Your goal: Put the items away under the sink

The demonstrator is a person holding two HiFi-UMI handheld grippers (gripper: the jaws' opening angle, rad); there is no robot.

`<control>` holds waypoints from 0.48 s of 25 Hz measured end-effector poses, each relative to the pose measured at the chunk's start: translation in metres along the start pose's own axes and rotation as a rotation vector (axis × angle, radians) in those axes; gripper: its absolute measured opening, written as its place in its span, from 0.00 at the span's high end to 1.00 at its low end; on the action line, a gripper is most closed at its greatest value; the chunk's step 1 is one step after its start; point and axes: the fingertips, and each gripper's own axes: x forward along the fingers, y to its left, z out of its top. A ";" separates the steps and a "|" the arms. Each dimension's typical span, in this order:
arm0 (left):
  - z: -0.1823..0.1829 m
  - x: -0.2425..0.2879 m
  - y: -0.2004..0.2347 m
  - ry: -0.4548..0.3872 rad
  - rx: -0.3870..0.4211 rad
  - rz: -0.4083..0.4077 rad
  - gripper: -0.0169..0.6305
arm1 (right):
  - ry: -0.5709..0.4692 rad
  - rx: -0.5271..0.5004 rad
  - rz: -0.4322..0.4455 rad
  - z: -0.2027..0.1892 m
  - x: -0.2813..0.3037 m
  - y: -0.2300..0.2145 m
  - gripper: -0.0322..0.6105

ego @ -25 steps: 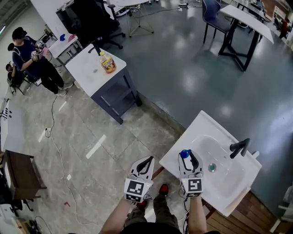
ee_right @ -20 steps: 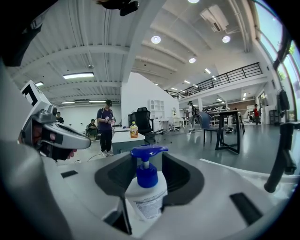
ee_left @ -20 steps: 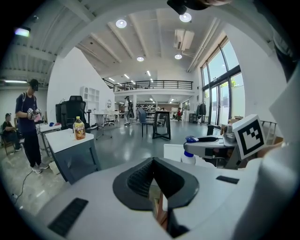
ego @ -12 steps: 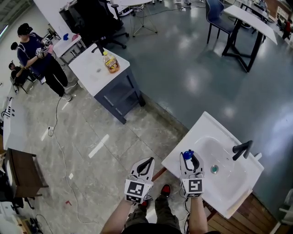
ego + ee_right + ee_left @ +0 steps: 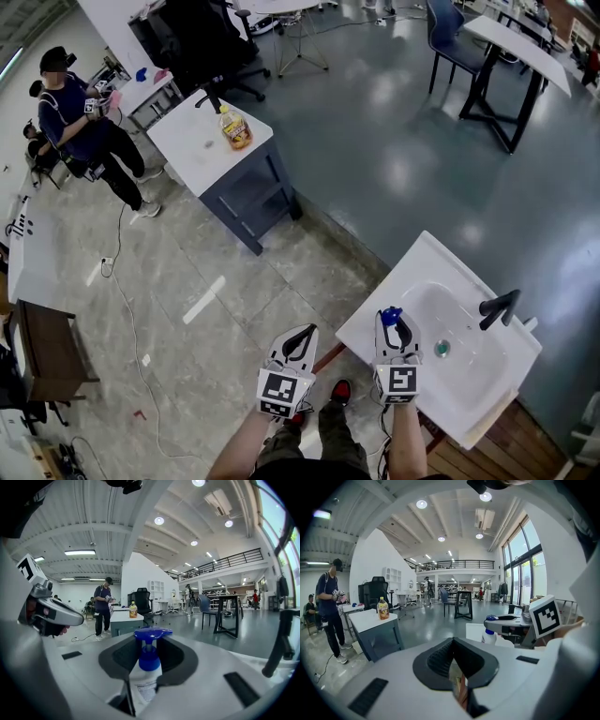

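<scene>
At the nine o'clock rim of the sink, my right fingers have just been closing onto the pump bottle to stow it below, while my left fingers stay out of it, pinched together and empty.

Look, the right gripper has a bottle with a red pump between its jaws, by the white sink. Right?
Not quite: the pump is blue, not red, as the right gripper view shows. The bottle does stand between the jaws of the right gripper, which have just been closing on it, by the white sink.
</scene>
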 end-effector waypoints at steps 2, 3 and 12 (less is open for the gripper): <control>0.001 -0.002 0.001 -0.005 0.000 0.001 0.96 | 0.001 -0.003 0.000 0.002 0.000 0.000 0.77; 0.003 -0.004 0.003 -0.007 0.000 0.002 0.96 | -0.002 -0.004 -0.001 0.003 -0.001 0.001 0.77; 0.016 -0.018 0.006 -0.049 0.029 -0.012 0.96 | -0.047 -0.026 -0.021 0.030 -0.014 0.010 0.78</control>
